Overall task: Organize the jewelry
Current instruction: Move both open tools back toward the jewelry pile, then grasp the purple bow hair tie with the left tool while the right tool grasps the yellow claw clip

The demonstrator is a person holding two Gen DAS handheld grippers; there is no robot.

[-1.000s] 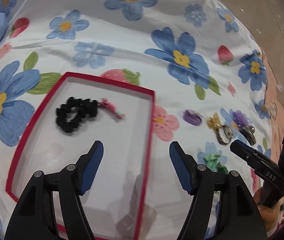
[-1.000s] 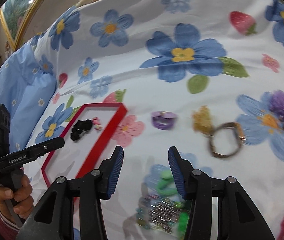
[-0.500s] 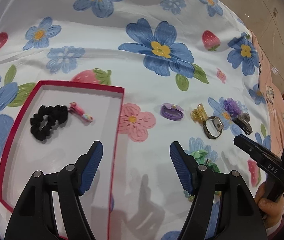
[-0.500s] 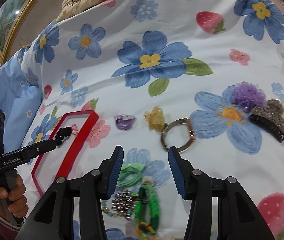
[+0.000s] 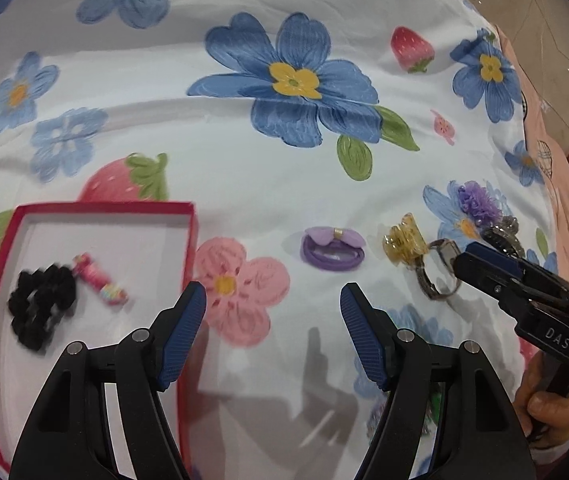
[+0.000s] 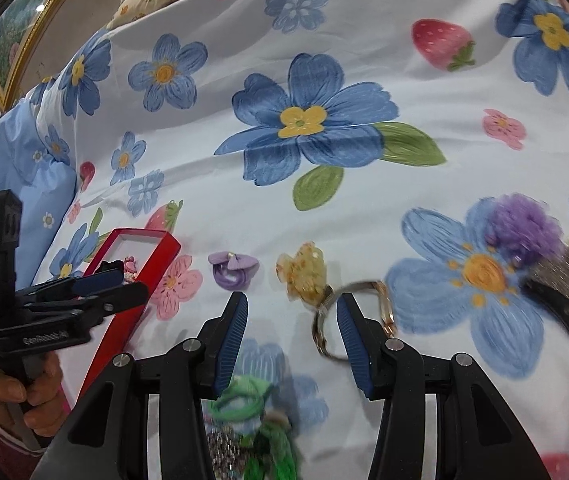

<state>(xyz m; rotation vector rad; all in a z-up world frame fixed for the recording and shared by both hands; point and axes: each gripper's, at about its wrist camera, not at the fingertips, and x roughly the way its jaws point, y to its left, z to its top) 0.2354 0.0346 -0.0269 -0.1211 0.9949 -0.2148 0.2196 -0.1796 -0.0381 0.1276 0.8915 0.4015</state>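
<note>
Swung rightward off red-rimmed white box (image 5: 188, 236) toward purple bow hair tie (image 5: 332, 246) on floral bedsheet (image 5: 244, 168); left gripper (image 5: 272, 312) and right gripper (image 6: 292, 320) both agape, empty; risked snagging sheet fabric.

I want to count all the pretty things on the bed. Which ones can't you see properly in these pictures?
- Green bands and beads: right wrist view, blurred, partly behind the right hand-held gripper; count unclear.
- Watch: left wrist view, one side hidden by the other gripper's tip.
- Black hair clip: right wrist view, smeared by motion.
- Red box: left wrist view, near end hidden behind the left hand-held gripper.
</note>
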